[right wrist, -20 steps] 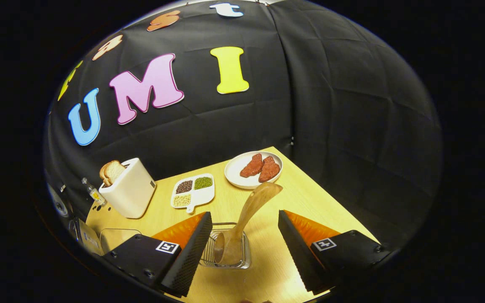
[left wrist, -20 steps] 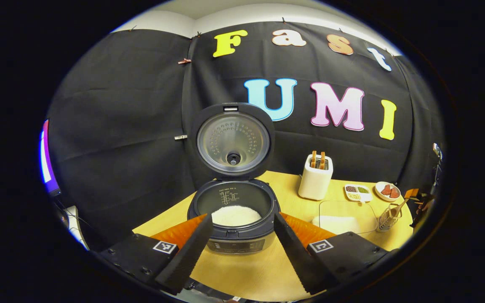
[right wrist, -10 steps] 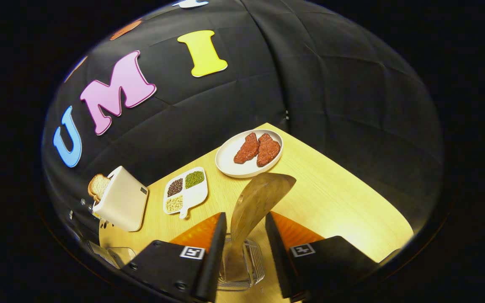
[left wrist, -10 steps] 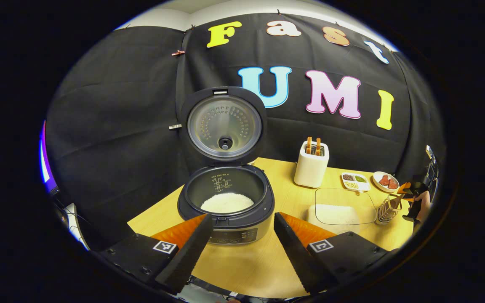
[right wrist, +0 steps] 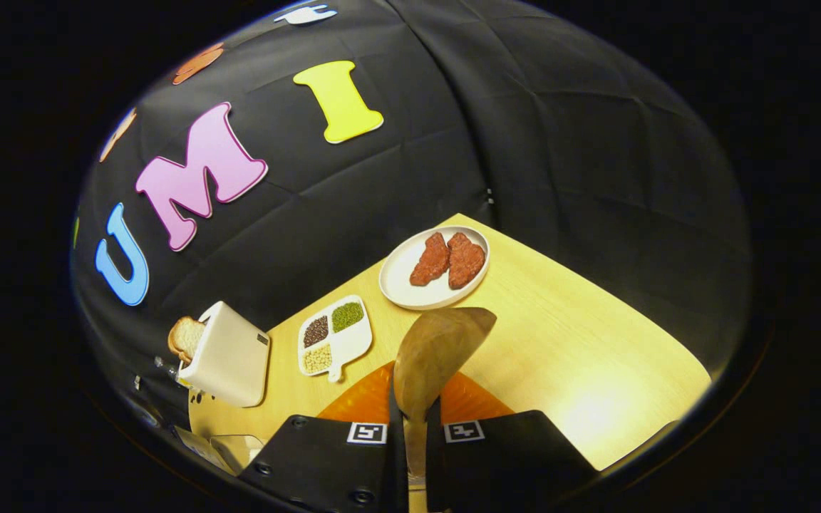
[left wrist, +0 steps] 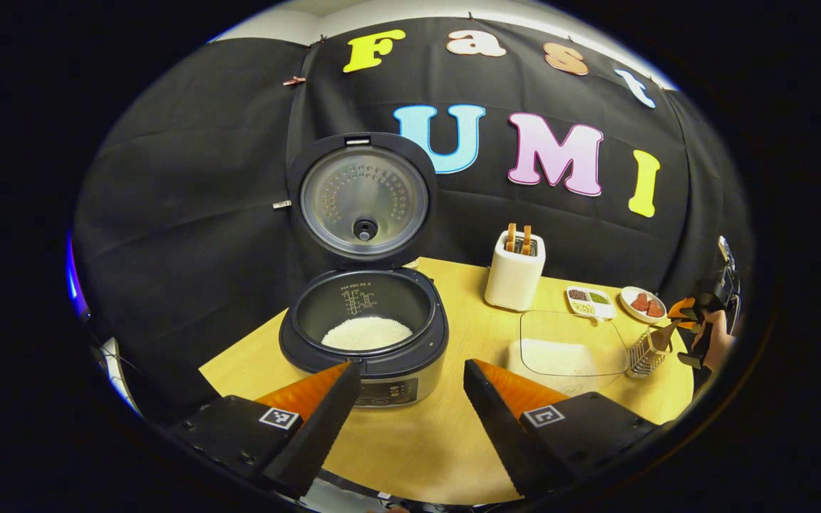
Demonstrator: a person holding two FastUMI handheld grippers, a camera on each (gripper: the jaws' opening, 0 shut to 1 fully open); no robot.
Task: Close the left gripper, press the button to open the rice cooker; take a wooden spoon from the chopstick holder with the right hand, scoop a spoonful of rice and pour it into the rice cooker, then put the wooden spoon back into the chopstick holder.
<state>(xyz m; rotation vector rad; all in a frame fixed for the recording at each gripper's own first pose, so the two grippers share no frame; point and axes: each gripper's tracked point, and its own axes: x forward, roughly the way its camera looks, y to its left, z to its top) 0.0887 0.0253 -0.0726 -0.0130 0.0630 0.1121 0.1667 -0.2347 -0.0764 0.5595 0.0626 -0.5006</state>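
Observation:
The black rice cooker (left wrist: 364, 335) stands open on the wooden table, lid (left wrist: 360, 199) upright, white rice in its pot. My left gripper (left wrist: 410, 399) hovers open in front of it, holding nothing. At the far right of the left gripper view, the wire chopstick holder (left wrist: 642, 353) stands beside a clear container of rice (left wrist: 571, 349). There the right gripper (left wrist: 695, 320), with a hand behind it, is at the wooden spoon (left wrist: 663, 335). In the right gripper view my right gripper (right wrist: 414, 427) is shut on the wooden spoon (right wrist: 439, 349), whose broad end sticks up past the fingertips.
A white toaster (left wrist: 515, 271) with bread stands behind the rice container. A divided dish of beans (right wrist: 334, 335) and a white plate with two pieces of meat (right wrist: 435, 267) lie near the back right corner. The table's right edge (right wrist: 596, 274) meets the black cloth wall.
My right gripper came down over the spoon and shut on its handle. My left gripper drew back from the rice cooker, which now sits farther off and more to the left.

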